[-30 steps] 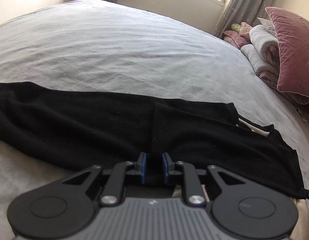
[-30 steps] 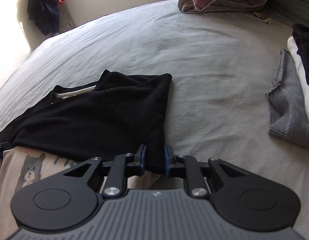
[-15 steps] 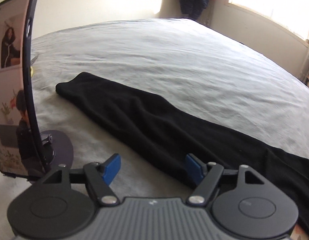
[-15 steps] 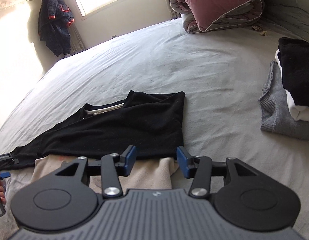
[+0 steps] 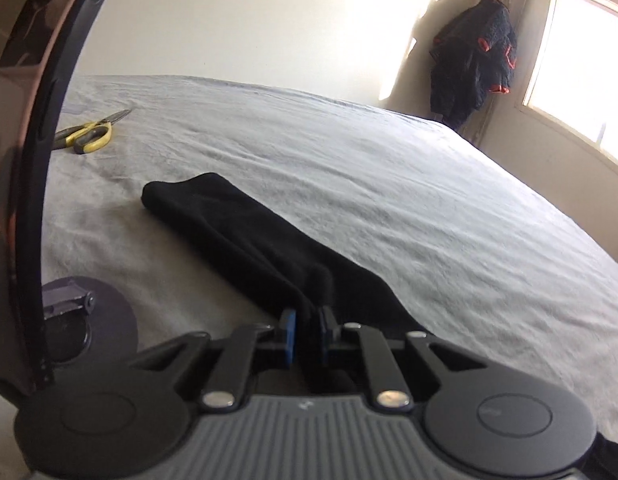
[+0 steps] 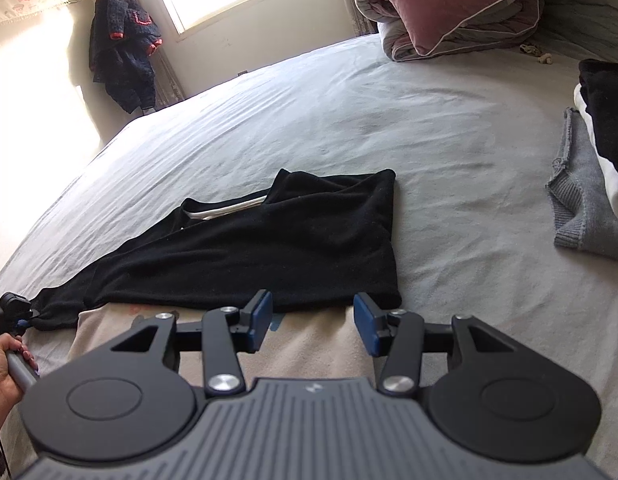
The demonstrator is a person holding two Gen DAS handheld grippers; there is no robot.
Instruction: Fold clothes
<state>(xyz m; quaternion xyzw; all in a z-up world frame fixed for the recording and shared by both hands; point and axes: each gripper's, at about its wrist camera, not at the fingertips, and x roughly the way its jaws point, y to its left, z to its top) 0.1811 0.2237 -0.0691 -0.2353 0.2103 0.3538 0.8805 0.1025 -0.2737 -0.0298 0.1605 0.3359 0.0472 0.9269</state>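
Note:
Black trousers (image 5: pixel 245 236) lie folded lengthwise on the grey bed sheet (image 5: pixel 389 184), the leg end pointing to the far left. My left gripper (image 5: pixel 307 334) is shut on the near edge of the leg, which puckers up between the blue pads. In the right wrist view the trousers' waist part (image 6: pixel 293 248) lies flat, with a white drawstring showing. My right gripper (image 6: pixel 313 322) stands open just short of the waist hem, above a beige garment (image 6: pixel 309 348). At the far left, the left gripper (image 6: pixel 13 312) is seen held by a hand (image 6: pixel 5 364).
A phone on a round stand (image 5: pixel 29 200) rises close at the left, with yellow scissors (image 5: pixel 89 136) behind it. A stack of folded clothes (image 6: pixel 593 168) lies at the right, pink pillows and bedding (image 6: pixel 461 4) at the bed's head. A dark jacket (image 6: pixel 121 52) hangs by the window.
My left gripper let go of the trousers' middle, swung left along the leg, and has now shut on the leg's near edge. My right gripper opened, released the waist hem and drew back.

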